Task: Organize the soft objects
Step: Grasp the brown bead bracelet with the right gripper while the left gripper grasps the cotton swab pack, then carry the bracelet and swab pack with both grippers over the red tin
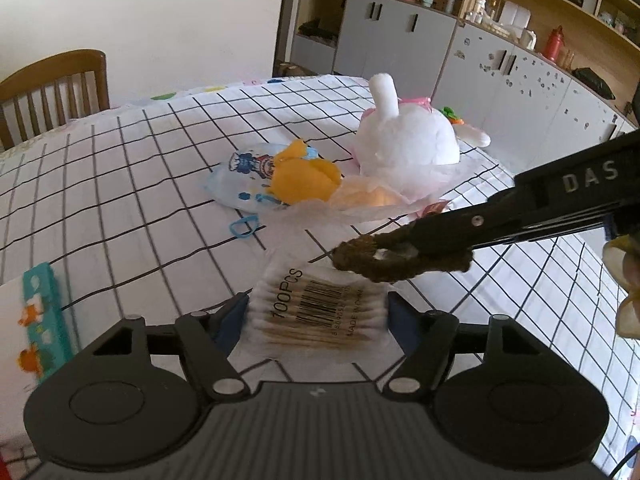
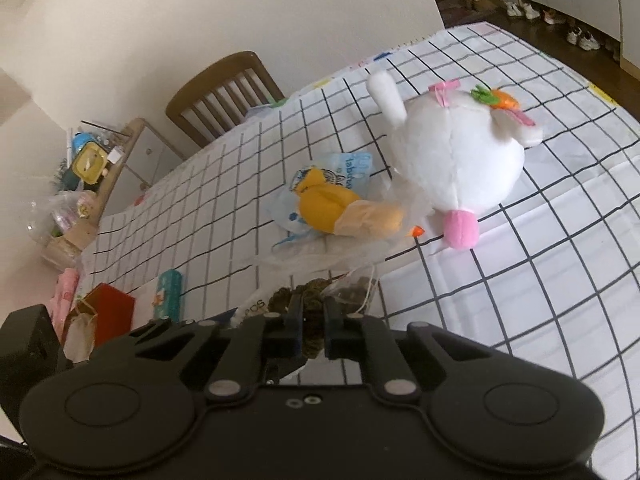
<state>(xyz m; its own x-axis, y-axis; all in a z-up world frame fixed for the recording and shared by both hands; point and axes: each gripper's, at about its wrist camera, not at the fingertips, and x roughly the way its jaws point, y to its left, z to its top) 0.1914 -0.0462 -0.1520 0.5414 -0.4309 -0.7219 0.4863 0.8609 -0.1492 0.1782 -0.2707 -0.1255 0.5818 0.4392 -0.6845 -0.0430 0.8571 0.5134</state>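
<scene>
— What is the left gripper (image 1: pixel 318 314) doing?

— It is reaching low and level over the checked tablecloth (image 1: pixel 120 184), its jaws clamping a clear packet of cotton swabs (image 1: pixel 320 312) from both sides. The packet, printed "100PCS", is sitting between the blue pads (image 1: pixel 230 322) at the near edge of the table.

— And the right one?

— The right gripper (image 2: pixel 313 320) is coming in from the right in the left wrist view, angling slightly downward, its tips lying just beyond the swab packet. Its jaws are pinching a brown fuzzy hair scrunchie (image 1: pixel 384 258), which is hanging in a loop off the fingertips and overlapping the packet's far edge.

— Where are the other soft things lying?

— Farther out, near the middle of the table, a white plush rabbit (image 2: pixel 460 152) with a pink foot and a carrot on its head is lying on its side. Just left of it, a yellow plush toy (image 2: pixel 332 208) is resting on a blue printed plastic bag (image 1: pixel 236 180), partly under a thin clear bag (image 2: pixel 340 252). A blue rubber band (image 1: pixel 243 226) is lying nearer, left of centre, and a teal box (image 1: pixel 40 312) is sitting at the near left.
</scene>
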